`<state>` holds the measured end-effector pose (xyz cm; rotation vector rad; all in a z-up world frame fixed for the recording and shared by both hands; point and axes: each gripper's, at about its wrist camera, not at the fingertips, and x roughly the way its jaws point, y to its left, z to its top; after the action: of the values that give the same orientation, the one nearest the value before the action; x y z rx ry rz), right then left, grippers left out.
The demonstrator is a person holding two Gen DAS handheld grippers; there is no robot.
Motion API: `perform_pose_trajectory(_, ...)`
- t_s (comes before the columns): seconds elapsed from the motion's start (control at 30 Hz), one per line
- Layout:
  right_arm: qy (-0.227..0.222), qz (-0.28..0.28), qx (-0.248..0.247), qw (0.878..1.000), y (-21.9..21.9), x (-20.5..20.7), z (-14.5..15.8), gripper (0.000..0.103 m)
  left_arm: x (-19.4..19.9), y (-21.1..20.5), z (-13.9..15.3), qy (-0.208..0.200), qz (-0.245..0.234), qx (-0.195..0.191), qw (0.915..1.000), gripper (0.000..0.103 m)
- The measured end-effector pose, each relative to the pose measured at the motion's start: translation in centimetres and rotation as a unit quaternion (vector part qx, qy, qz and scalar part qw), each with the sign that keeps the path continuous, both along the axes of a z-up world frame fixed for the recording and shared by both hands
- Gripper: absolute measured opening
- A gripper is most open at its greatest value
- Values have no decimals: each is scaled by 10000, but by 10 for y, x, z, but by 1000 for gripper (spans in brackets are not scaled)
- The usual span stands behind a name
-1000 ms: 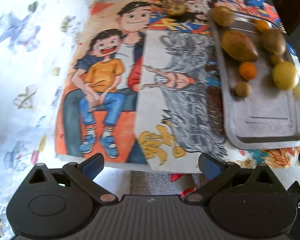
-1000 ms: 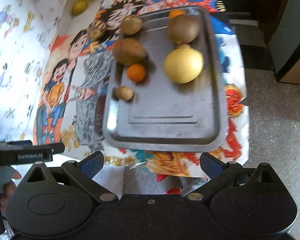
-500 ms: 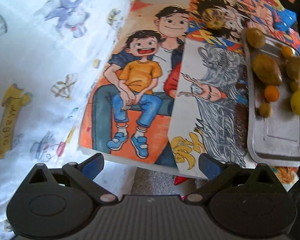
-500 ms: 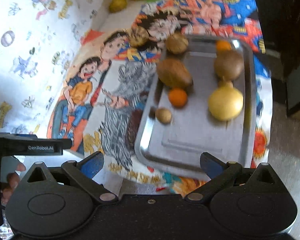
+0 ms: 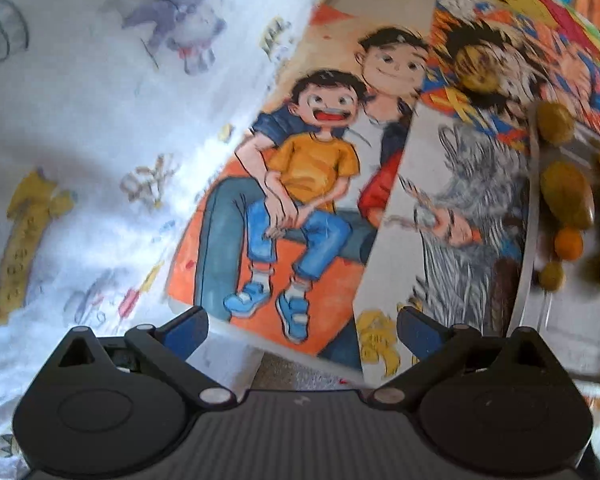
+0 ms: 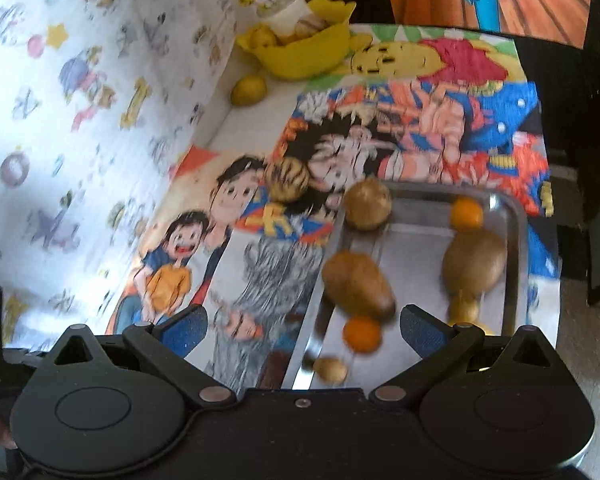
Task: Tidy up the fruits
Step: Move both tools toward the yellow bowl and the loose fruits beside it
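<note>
Both tongs spread wide, empty: right gripper (image 6: 302, 330) over the metal tray (image 6: 518, 240), nearer than left gripper (image 5: 302, 332). Just ahead, brown oblong fruit (image 6: 358, 285), long axis slanting right; small orange (image 6: 361, 333) between the fingers.

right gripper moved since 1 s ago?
Yes. The right gripper has gone forward over the metal tray: the tray's near edge, earlier fully visible, is now hidden beneath it, and the yellow bowl has come into view.
</note>
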<state>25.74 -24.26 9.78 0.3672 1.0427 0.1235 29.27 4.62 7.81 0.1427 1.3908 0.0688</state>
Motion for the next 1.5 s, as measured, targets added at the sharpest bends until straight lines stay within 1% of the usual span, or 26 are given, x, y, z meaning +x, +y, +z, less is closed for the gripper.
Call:
perform_pose_trajectory(0.1, -124, -45, 32, 9999, -15, 16, 1, 102, 12, -5, 4, -221, 142, -106, 9996, 102)
perform_pose_trajectory(0.17, -235, -9, 51, 9997, -24, 28, 2, 102, 20, -12, 7, -414, 153, -211, 9988, 102)
perform_pose_trajectory(0.27, -378, 147, -14, 9992, -35, 48, 3, 102, 34, -25, 10, -720, 48, -387, 9966, 102)
perform_pose_trajectory(0.33, -426, 288, -20, 9987, -41, 62, 2, 102, 44, -34, 9, -844, -8, -513, 9951, 102)
perform_pose_trajectory(0.47, -497, 507, -88, 9974, -45, 90, -3, 102, 69, -54, 4, -944, -180, -711, 9928, 102)
perform_pose_trajectory(0.57, -589, 721, -198, 9955, -47, 108, -9, 102, 86, -62, 0, -968, -185, -672, 9929, 102)
perform_pose_trajectory(0.73, -617, 1128, -387, 9909, -42, 128, -26, 102, 118, -57, -4, -1073, -55, -502, 9929, 102)
perform_pose_trajectory(0.83, -647, 1374, -437, 9874, -34, 134, -38, 102, 142, -56, -5, -1204, -132, -433, 9917, 102)
perform_pose_trajectory(0.9, -689, 1523, -550, 9844, -25, 137, -46, 102, 159, -60, -6, -1338, -322, -439, 9895, 102)
perform_pose_trajectory(1.0, -697, 1692, -615, 9812, -10, 142, -58, 102, 183, -70, -7, -1625, -712, -474, 9830, 102)
perform_pose_trajectory(1.1, -716, 1747, -606, 9802, 2, 146, -70, 100, 207, -84, -10, -1953, -1104, -415, 9736, 102)
perform_pose_trajectory(1.2, -652, 1755, -641, 9802, 13, 152, -81, 93, 230, -97, -16, -2195, -1459, -278, 9643, 102)
perform_pose_trajectory(1.3, -584, 1775, -638, 9803, 24, 156, -93, 85, 249, -109, -24, -2300, -1813, -152, 9560, 102)
perform_pose_trajectory(1.43, -462, 1741, -611, 9817, 36, 162, -107, 77, 270, -122, -37, -2285, -2134, 31, 9499, 102)
perform_pose_trajectory(1.5, -440, 1731, -610, 9820, 40, 165, -112, 74, 278, -127, -43, -2263, -2323, 108, 9459, 102)
